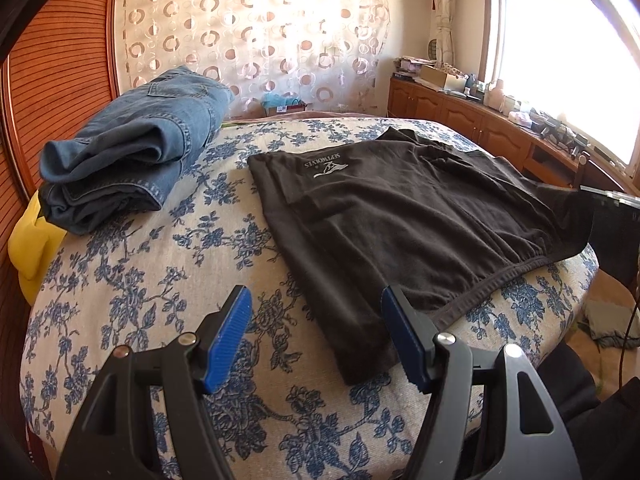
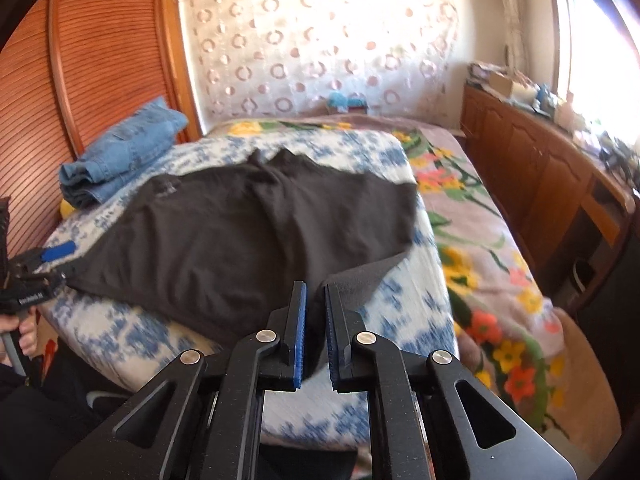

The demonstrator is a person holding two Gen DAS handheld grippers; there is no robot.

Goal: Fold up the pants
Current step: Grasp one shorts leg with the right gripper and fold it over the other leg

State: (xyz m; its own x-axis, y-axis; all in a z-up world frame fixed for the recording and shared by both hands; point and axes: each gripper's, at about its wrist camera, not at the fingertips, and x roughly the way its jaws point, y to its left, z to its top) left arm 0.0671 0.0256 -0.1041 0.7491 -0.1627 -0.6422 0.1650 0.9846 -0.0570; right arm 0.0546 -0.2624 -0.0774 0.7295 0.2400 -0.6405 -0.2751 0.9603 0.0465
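Black pants point(image 1: 400, 220) with a white logo lie spread across the blue-flowered bed cover point(image 1: 160, 280). My left gripper point(image 1: 316, 300) hangs open just above their near left corner, and its blue pads point(image 1: 228, 344) touch no cloth. In the right wrist view the pants point(image 2: 240, 232) fill the middle of the bed. My right gripper point(image 2: 316, 286) is shut on their near right edge, a fold of dark cloth rising between the pads. The left gripper point(image 2: 52, 256) shows at the far left, by the pants' other corner.
Folded blue jeans point(image 1: 132, 152) sit at the bed's back left, near a louvred wooden door point(image 1: 52, 80). A yellow object point(image 1: 28, 240) pokes out beside them. A wooden cabinet point(image 2: 540, 168) crowded with items runs along the right under the window. A floral blanket point(image 2: 480, 240) covers the bed's right side.
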